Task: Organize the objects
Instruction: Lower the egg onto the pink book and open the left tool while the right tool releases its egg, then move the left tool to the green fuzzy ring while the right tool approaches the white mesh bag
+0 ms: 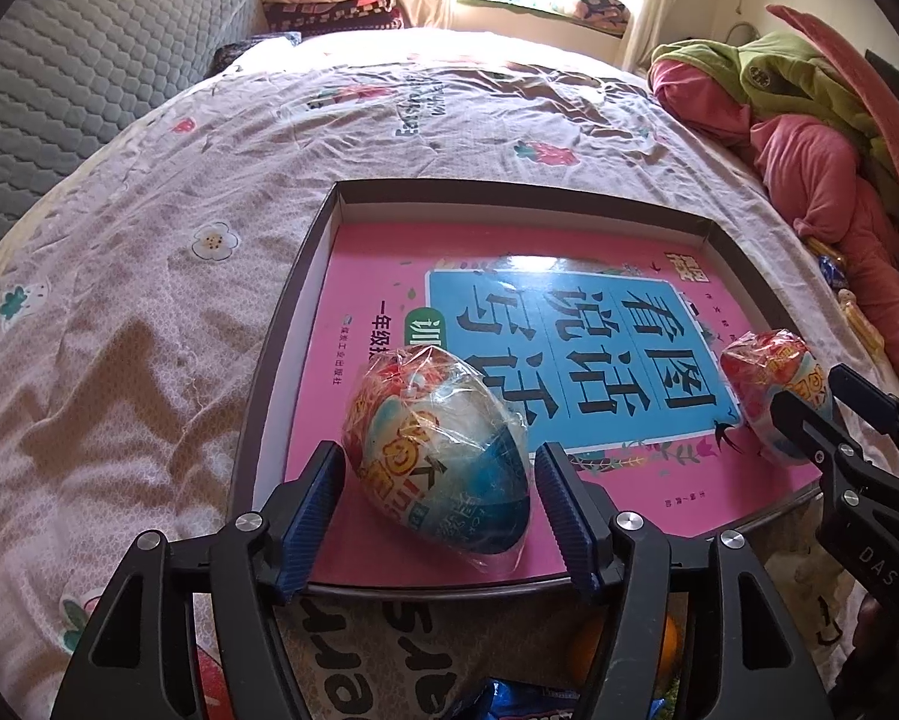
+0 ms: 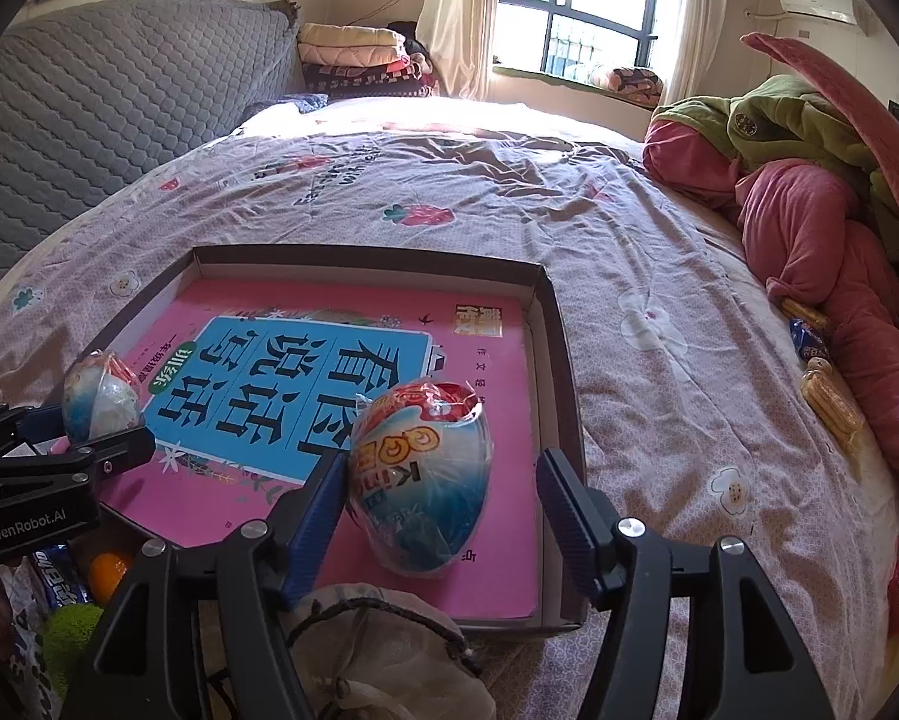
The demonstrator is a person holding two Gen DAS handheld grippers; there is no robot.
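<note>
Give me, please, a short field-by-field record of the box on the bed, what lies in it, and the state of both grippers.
surface: bed with floral cover
container: shallow open box
box contents: pink book lying flat; two wrapped toy eggs resting on it
left egg: between the left gripper fingers, gaps on both sides
right egg: between the right gripper fingers, beside one pad, clear of the other
grippers: both open, neither clamping

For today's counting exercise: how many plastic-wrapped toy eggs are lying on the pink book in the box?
2. One wrapped egg lies between the left gripper fingers, the other egg between the right gripper fingers, both on the pink book. None seems hidden.
</note>
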